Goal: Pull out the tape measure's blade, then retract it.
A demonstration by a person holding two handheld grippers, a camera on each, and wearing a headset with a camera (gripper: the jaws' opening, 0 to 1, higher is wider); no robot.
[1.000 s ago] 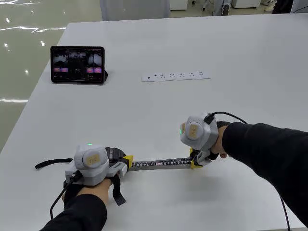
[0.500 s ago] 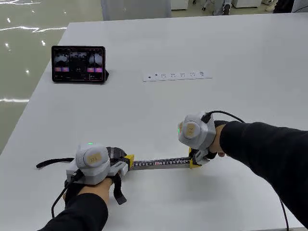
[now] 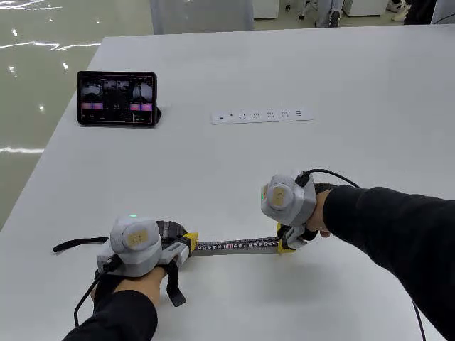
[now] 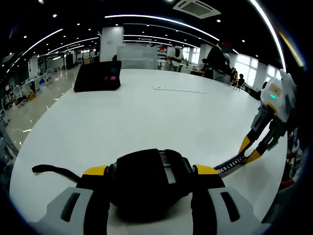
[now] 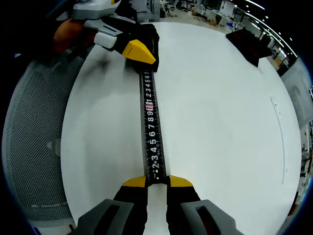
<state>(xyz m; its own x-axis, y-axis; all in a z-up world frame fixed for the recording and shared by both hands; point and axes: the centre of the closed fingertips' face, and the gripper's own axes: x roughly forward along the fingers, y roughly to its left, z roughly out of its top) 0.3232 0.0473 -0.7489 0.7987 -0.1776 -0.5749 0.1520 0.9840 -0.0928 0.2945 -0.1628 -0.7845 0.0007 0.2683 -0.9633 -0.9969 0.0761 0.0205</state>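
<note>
While your left gripper (image 3: pixel 183 240) clamps the black tape measure (image 4: pixel 149 186) at the near left of the table (image 3: pixel 284 163), your right gripper (image 5: pixel 156 182) is closed on the tip of the blade (image 5: pixel 150 122), off to the right. The blade lies flat on the table, its long axis running left to right between the two grippers, with a short stretch out. By the look of it, any further pull goes straight right, away from the tape measure. Retracting means guiding the tip left along that same line.
</note>
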